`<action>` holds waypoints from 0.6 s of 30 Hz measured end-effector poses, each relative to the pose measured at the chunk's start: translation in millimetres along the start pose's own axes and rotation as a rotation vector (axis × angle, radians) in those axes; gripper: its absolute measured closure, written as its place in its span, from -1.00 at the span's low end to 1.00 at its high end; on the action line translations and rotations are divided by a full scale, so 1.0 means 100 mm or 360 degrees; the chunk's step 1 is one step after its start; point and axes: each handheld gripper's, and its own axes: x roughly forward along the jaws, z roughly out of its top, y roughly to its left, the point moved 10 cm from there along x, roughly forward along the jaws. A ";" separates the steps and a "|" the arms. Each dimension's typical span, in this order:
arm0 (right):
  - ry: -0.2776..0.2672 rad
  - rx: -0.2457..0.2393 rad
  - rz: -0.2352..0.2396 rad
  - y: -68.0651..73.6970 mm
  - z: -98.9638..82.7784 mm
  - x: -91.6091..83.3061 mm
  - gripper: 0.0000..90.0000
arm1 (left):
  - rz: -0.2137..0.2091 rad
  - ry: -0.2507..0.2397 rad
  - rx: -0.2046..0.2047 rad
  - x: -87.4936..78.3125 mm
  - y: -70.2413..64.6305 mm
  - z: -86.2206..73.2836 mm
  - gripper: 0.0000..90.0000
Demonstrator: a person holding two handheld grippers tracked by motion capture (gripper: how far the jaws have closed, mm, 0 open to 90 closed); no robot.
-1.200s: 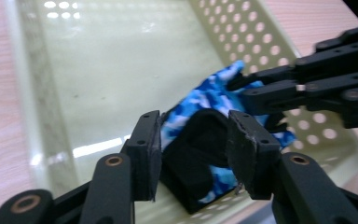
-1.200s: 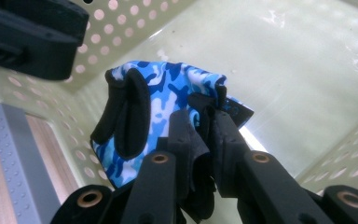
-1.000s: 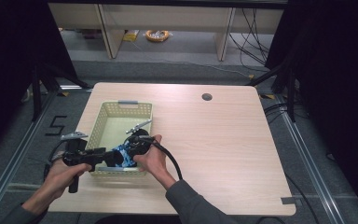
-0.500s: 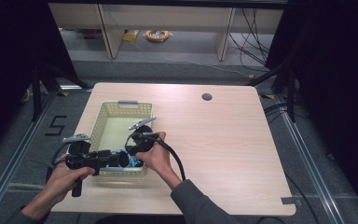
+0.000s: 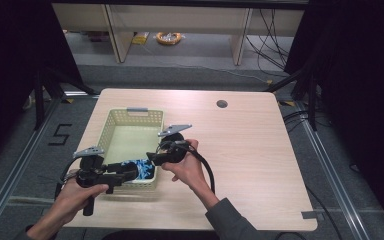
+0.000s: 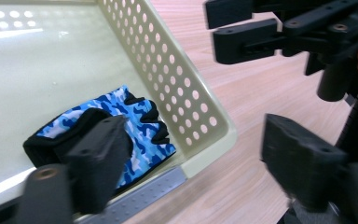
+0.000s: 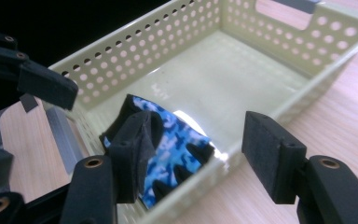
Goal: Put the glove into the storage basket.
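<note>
Two claws meet at the basket (image 5: 111,131) corner from above. Left claw (image 6: 186,154) gapes, glove (image 6: 135,128) just beyond its near pad. Right claw (image 7: 196,154) gapes, glove ahead; the pad could snag the basket's wall.

Black "5" on floor (image 5: 60,135) left of table (image 5: 260,165).

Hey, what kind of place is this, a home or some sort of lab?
Probably a lab or recording workspace: a bare wooden table between dark curtains, loose cables on the floor behind.
</note>
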 end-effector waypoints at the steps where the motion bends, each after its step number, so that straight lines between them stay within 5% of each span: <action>1: -0.0008 0.0013 -0.0006 -0.01 -0.01 -0.04 -0.06 | -0.0008 -0.0005 0.0028 0.00 -0.02 0.00 -0.66; 18: -0.0145 0.0057 -0.0029 -0.26 -0.28 -0.55 -0.22 | -0.0173 -0.0044 0.0195 0.12 -0.56 -0.21 -0.66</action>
